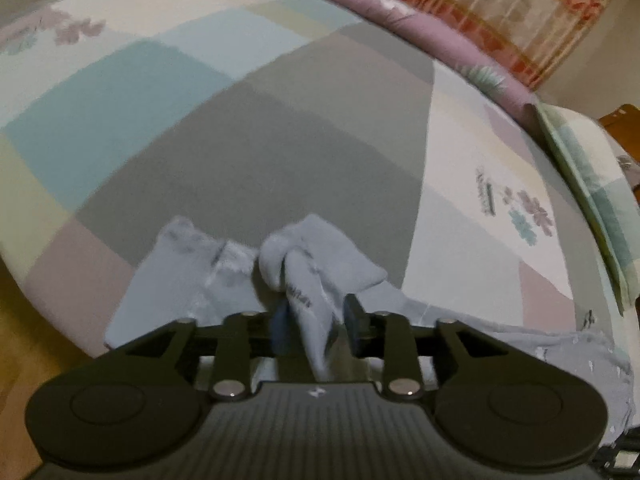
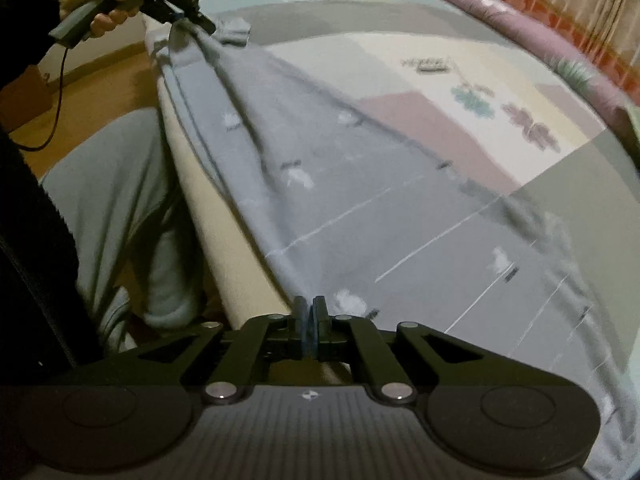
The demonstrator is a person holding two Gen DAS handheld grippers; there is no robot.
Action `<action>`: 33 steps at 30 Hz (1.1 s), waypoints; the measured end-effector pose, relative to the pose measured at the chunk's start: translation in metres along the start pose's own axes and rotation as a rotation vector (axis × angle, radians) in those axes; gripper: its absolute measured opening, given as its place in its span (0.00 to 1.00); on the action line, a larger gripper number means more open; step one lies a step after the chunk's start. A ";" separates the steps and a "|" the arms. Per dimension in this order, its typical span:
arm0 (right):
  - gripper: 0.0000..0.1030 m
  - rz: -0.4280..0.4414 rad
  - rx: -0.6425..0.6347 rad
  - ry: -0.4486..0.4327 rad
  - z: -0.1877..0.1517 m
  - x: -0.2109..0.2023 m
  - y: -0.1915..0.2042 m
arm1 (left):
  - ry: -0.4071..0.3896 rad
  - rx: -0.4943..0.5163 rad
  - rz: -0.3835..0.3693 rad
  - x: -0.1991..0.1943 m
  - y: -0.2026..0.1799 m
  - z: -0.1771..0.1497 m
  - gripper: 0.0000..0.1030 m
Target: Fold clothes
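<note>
The bed (image 1: 224,128) is the biggest thing here, w/ a patchwork sheet in grey, teal and pale blocks, and a mauve roll (image 2: 520,28) along its far edge. Across the near side lies the garment (image 2: 360,216): grey-blue cloth w/ small white motifs and thin white lines, spread long betw. my two hands, its near edge hanging a bit over the mattress side. At its far end, in front of my left tool (image 1: 316,320), the cloth bunches into a knot-like lump (image 1: 288,260) w/ a flatter flap just left of it.

Left tool: part open, one ridge of cloth standing betw. the fingers, pads (image 1: 354,316) not pressing it, so I judge no grip there right now. Right tool (image 2: 309,322): nearly closed; a blue strip sits betw. its tips, but I can't tell if that's cloth or only the pad faces. My left hand (image 2: 100,4) shows in the right view, well apart from the right tool, at the other end of the garment.

Step, as I read it: laying out and straightening before the first fold. Next move, prob.: left needs a firm pinch on that bunched end, right a sure hold on its edge, then pull apart to flatten, and only then fold over. Risk: the lump stays tucked under.
</note>
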State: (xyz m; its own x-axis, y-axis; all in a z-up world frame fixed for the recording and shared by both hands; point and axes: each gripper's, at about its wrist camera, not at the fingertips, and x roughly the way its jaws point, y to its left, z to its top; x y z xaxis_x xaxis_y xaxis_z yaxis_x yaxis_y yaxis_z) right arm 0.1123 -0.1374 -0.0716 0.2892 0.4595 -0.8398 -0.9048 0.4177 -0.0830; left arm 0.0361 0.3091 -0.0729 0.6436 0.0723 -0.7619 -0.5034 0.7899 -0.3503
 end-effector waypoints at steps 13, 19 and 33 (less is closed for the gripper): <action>0.20 -0.044 0.051 -0.107 0.025 -0.009 -0.002 | -0.082 0.507 0.209 0.006 -0.069 -0.034 0.59; 0.21 -0.058 0.086 -0.118 0.024 -0.011 0.000 | -0.163 0.668 0.297 0.011 -0.094 -0.047 0.58; 0.30 -0.091 0.127 -0.141 0.022 -0.017 0.004 | -0.163 0.567 0.263 0.005 -0.093 -0.041 0.05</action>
State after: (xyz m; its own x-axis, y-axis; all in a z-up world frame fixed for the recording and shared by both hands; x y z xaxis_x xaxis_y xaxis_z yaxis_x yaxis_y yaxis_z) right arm 0.1106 -0.1265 -0.0460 0.4171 0.5165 -0.7479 -0.8286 0.5542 -0.0794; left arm 0.0624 0.2111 -0.0664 0.6421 0.3634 -0.6750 -0.3019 0.9292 0.2132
